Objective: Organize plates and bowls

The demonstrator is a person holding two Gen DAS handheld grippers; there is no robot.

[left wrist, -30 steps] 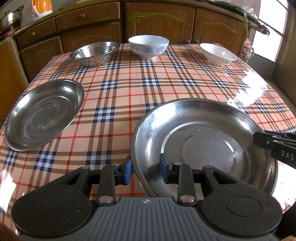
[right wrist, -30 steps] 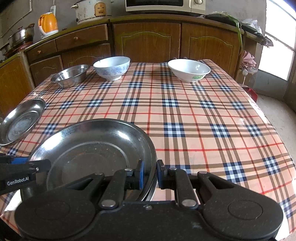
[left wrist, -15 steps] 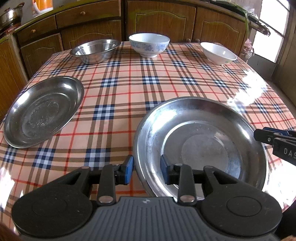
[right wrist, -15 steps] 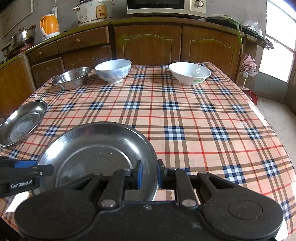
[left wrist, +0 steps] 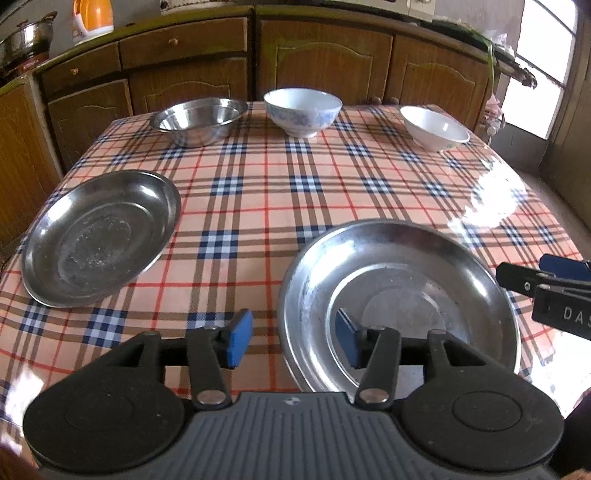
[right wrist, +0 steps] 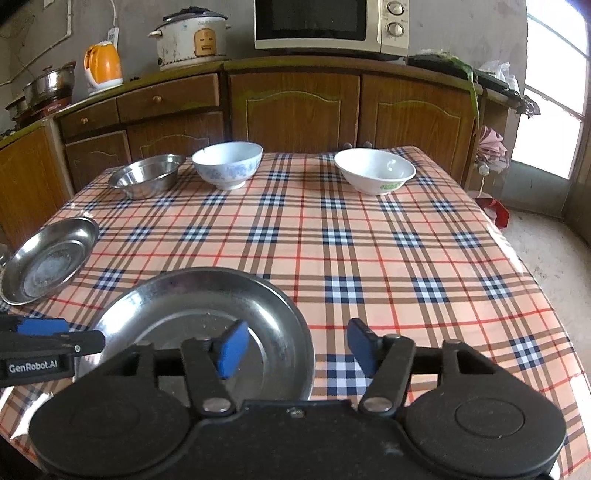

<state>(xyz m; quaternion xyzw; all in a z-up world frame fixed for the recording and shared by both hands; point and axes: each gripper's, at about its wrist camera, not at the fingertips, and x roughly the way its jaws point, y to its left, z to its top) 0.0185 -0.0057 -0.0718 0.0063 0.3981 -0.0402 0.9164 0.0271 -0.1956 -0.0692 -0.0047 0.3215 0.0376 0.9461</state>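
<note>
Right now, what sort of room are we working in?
Most likely a home kitchen: a microwave, a rice cooker and an orange electric kettle stand on wooden cabinets behind the table.

Your left tongs (left wrist: 293, 341) have just been opening; their pads straddle the near plate's (left wrist: 399, 295) rim without pressing it. A second plate (left wrist: 99, 236) lies left on the desk (left wrist: 280, 199), three bowls beyond.

Shiny scuffed steel plate (left wrist: 399, 295), glossy (probably plastic-coated) checked tablecloth (left wrist: 280, 199), glazed white bowls (right wrist: 375, 175), varnished wood cabinets (right wrist: 295, 110)
</note>
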